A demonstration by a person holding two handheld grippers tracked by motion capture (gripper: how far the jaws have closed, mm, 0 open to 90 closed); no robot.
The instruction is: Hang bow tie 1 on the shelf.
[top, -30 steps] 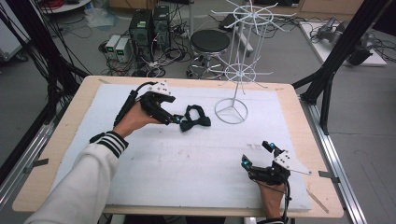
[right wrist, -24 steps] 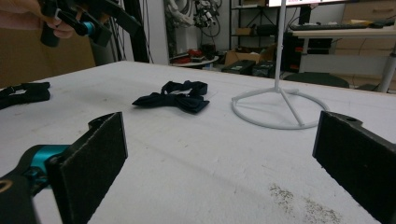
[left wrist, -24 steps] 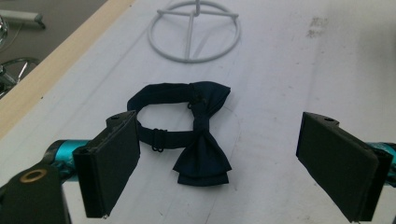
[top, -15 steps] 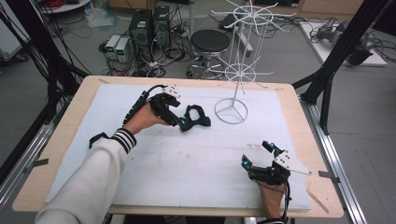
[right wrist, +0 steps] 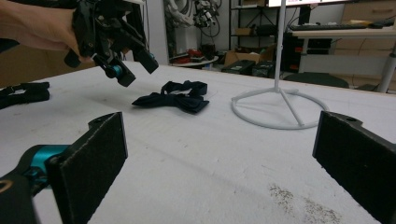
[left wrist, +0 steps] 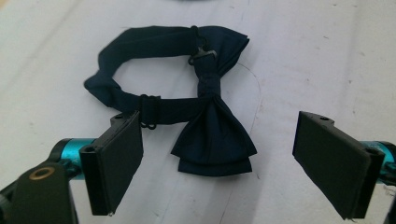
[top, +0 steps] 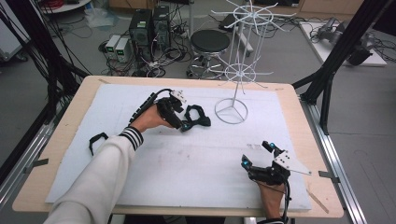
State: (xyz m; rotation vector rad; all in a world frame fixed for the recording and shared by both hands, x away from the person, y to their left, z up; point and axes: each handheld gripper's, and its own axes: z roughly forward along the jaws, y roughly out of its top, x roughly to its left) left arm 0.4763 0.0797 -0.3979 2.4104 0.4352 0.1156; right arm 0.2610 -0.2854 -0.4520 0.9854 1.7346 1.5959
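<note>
A dark navy bow tie (top: 197,116) (left wrist: 211,135) (right wrist: 173,100) with its neck strap looped lies flat on the white mat. My left gripper (top: 184,124) (left wrist: 219,158) (right wrist: 134,66) hangs just over its near wing, tilted down. It is open; the jaws have just been closing a little, with the wing below and between them, untouched. At the mat's front right my right gripper (top: 256,154) (right wrist: 219,163) rests low, open, with nothing between its pads, and faces the bow tie from afar.
A white wire display stand (top: 231,110) (right wrist: 279,91) with a round base rises right of the bow tie. A second dark strap (top: 96,140) (right wrist: 24,92) lies at the mat's left. The mat (top: 196,172) sits on a wooden table (top: 299,107).
My left hand has moved right and sunk toward the bow tie, until its jaws hang over the near wing. The right gripper has stayed where it was.
</note>
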